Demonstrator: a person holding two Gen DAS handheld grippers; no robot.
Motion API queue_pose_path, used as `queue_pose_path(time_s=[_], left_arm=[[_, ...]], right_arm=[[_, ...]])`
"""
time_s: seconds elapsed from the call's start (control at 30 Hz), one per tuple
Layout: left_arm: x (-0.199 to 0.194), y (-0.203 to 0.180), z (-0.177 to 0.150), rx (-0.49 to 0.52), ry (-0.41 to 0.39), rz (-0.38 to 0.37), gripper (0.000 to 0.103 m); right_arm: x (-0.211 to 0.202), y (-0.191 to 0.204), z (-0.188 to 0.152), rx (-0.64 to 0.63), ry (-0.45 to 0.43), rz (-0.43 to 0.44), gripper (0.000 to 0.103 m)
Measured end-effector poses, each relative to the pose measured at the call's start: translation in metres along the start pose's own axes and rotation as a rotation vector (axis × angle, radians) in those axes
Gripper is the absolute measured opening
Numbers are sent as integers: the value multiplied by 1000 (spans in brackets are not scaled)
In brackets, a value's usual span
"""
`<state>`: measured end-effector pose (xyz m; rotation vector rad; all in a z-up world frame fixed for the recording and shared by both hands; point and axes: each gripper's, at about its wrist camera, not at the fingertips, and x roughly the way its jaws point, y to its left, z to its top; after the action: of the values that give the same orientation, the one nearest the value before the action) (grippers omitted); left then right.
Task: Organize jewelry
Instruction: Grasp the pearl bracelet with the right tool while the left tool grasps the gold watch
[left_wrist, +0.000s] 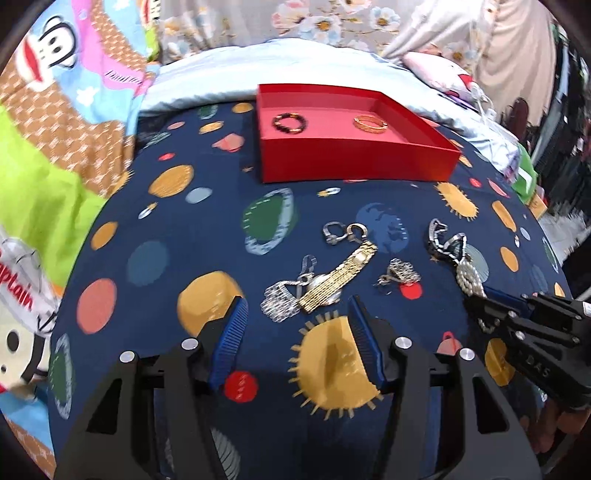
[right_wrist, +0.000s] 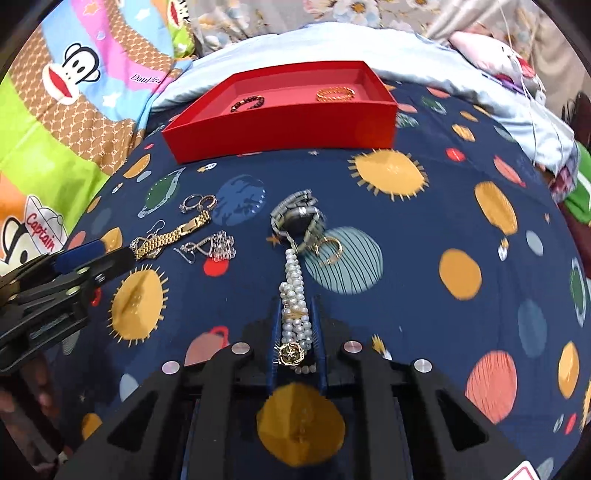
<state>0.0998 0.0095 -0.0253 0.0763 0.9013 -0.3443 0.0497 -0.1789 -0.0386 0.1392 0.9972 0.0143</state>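
The right gripper (right_wrist: 295, 332) sits low over the near part of the bed, its jaws drawn in narrow around a pearl bracelet (right_wrist: 293, 291) with a small gold charm at its near end. The strand runs away from the jaws across the navy planet-print bedspread (right_wrist: 424, 258). Its far end meets a dark steel-banded watch (right_wrist: 299, 221), with a thin gold ring (right_wrist: 330, 249) just beside that.

To the left, the left gripper (left_wrist: 297, 325) hovers with its jaws spread wide and nothing between them. Just beyond its blue pads (left_wrist: 236, 325) lies a cluster of pieces near the middle of the bed: a gold link watch band (left_wrist: 338, 277) lying slantwise, a silver crystal earring (left_wrist: 282, 301) touching its near end, and another crystal earring (left_wrist: 400, 275) just to its right. A pair of silver rings (left_wrist: 343, 232) rests at the band's far end.

Farther on, toward the far edge of the bedspread, stands a shallow red box (left_wrist: 354, 158). Inside it, a dark beaded bracelet (left_wrist: 290, 122) lies on the left and a gold bangle (left_wrist: 370, 123) on the right, well apart. Cartoon monkey bedding (left_wrist: 55, 74) is bunched past the left edge.
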Motion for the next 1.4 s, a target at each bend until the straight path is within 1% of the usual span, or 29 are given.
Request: queue_pose_path(time_s=[0.13,0.23,0.33,0.4,0.47,0.6,0.83,0.97,1.07,1.3,1.37,1.4], left_arm=[[7,-8,7,42,-13,-32,54],[14,-11,11,47,-14,-63,54],[19,-10,12,37,0,-87,46],[21,-11,10,30,13,-115,35],[20,-14,7,37,16,-128,32],[18,-19,4,40,23,-155,30],[25,-25,8,17,37,-95,32],[26,-29,7,40,27,-59,32],[25,-31,6,52,26,-62,23],[21,-31,5,28,40,-96,22],[16,-31,6,18,33,-102,22],[12,-31,7,15,27,-101,13]], right_arm=[[-4,-4,-5,33,18,22,14],[-6,-8,-7,59,27,41,14],[-6,-11,-7,76,31,53,14],[-7,-13,-6,86,32,57,14],[-7,-14,-5,85,31,50,14],[-8,-14,-5,84,31,47,14],[-9,-12,-6,77,31,45,14],[-9,-10,-6,66,31,38,14],[-8,-10,-6,64,33,39,14],[-14,-9,-3,56,18,46,14],[-19,-8,-1,55,6,49,14],[-22,-8,0,54,0,51,14]])
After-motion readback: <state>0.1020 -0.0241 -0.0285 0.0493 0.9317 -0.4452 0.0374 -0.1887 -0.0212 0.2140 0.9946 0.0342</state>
